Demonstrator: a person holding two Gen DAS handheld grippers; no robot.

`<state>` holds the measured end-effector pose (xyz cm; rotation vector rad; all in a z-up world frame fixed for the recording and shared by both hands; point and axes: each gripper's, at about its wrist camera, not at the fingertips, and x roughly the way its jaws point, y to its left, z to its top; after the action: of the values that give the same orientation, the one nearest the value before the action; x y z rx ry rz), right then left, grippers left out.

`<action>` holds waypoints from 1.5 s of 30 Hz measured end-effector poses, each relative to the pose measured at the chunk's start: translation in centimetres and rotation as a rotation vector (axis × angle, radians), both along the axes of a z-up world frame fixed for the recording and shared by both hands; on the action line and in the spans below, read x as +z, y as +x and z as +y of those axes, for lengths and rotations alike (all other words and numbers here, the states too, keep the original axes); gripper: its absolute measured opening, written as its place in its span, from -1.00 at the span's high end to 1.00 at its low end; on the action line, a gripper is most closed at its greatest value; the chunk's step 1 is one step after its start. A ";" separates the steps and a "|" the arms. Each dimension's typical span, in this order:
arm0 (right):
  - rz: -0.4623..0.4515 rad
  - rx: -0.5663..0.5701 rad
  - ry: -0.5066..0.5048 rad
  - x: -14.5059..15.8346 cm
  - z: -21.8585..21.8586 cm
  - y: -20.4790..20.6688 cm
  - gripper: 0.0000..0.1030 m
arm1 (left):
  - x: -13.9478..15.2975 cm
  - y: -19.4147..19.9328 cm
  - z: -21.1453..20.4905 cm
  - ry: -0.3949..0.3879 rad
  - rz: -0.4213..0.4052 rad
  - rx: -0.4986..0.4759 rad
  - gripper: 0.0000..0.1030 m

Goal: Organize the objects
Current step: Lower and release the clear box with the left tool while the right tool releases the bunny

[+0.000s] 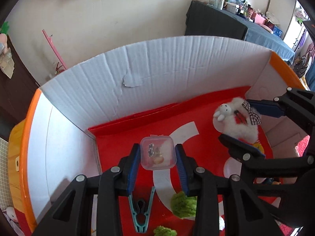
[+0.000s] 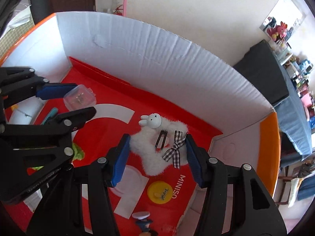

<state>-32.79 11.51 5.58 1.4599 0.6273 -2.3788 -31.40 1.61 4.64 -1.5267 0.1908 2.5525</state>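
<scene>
Both grippers are inside a cardboard box with white walls and a red floor. My left gripper is shut on a small clear plastic case with small trinkets inside; the case also shows in the right wrist view. My right gripper has its blue pads on both sides of a white fluffy plush with a bunny head, a hair clip and a checked bow. The plush also shows in the left wrist view.
On the box floor lie a teal clothes peg, green fuzzy pieces, a yellow round disc and a small figurine in a white cap. Outside, a dark-covered table carries toys and clutter.
</scene>
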 end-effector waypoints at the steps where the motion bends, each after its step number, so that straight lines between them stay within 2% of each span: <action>1: -0.004 -0.004 0.000 -0.2 0.1 -0.2 -0.03 | -0.1 0.0 0.1 -0.006 0.000 0.002 0.28; 8: -0.071 -0.046 -0.013 -1.8 0.9 -1.5 -0.03 | -0.9 0.2 0.6 0.005 -0.032 -0.006 0.28; 16: -0.099 -0.061 -0.054 -2.0 1.6 -1.8 -0.04 | -1.3 1.0 0.3 0.009 -0.035 -0.009 0.27; 45: -0.107 -0.061 -0.049 -1.4 1.4 -2.4 -0.13 | -0.9 4.0 -0.6 0.009 -0.032 -0.015 0.19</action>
<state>-35.16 12.95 4.21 1.5942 0.5012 -2.3252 -27.41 0.98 3.70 -1.5557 0.1861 2.5130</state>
